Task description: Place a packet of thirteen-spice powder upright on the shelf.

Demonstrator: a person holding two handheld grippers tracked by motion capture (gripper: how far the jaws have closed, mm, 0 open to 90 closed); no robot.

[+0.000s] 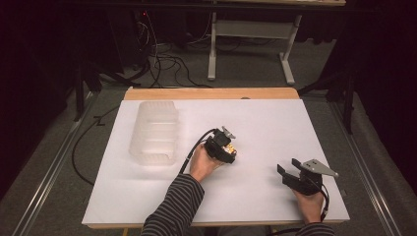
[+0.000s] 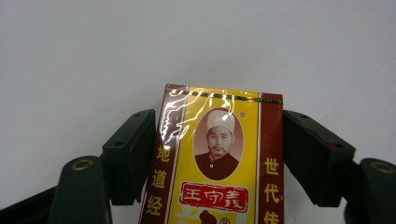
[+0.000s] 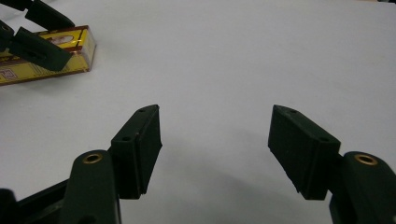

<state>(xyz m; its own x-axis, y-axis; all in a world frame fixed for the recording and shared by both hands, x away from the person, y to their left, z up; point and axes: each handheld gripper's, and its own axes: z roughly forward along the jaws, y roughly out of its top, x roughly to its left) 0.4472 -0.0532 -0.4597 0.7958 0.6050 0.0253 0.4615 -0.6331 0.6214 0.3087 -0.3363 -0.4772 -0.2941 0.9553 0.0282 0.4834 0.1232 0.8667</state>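
Grip looks made: our left gripper (image 2: 219,154) clamps the yellow box (image 2: 219,158) mid-tabletop; lifting and placing remain, while our right gripper (image 3: 215,144) gapes empty near the right edge.

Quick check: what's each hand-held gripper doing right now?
Left hand-held gripper: closed on the yellow box, pads against both its sides.
Right hand-held gripper: open, nothing between its jaws.
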